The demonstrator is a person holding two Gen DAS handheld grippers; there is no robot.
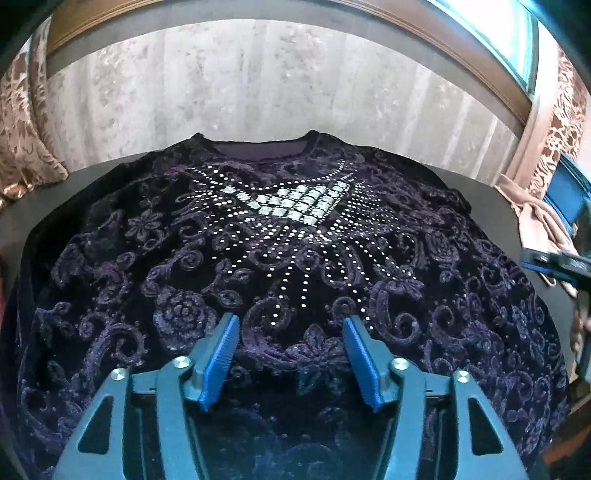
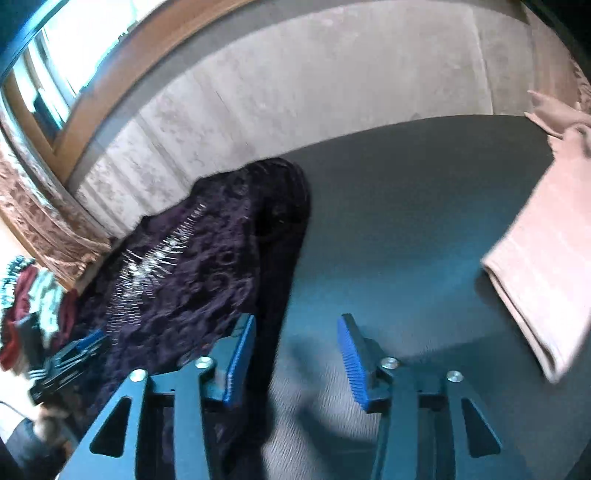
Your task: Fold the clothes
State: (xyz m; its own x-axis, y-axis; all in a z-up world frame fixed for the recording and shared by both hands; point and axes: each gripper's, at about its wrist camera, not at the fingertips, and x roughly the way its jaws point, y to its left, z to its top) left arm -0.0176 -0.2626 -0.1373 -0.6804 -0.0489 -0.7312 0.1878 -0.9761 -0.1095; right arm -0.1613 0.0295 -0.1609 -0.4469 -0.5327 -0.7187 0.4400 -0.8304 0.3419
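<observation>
1. Left wrist view shows one dark purple velvet top (image 1: 280, 258) spread flat, front up, on a dark table (image 1: 491, 206). Its round neckline lies at the far edge of the table and its body fills the near part of the picture.
2. One patch of silver studs (image 1: 295, 203) sits on the chest, just below the neckline, with dotted lines fanning out toward the near side.
3. One left gripper (image 1: 291, 328) hovers over the lower middle of the top. Its two blue fingers (image 1: 221, 358) stand wide apart, released, with only flat cloth showing in the gap.
4. One right gripper (image 2: 297, 325) appears in the right wrist view, which is blurred. Its two fingers (image 2: 352, 362) are apart and clamp nothing. The left finger lies at the right-hand edge of the top (image 2: 207, 258); whether it touches the cloth I cannot tell. The right finger is over bare table (image 2: 406, 221).
5. One folded pink cloth (image 2: 543, 266) lies on the table to the right, well apart from the top.
6. One pale wall (image 1: 258, 81) runs behind the far edge of the table, with one window (image 1: 491, 29) above it.
7. Two patterned curtains hang at the sides, one left (image 1: 26, 122) and one right (image 1: 569, 110).
8. One heap of red and pale clothes (image 2: 26, 306) shows at the far left of the right wrist view.
</observation>
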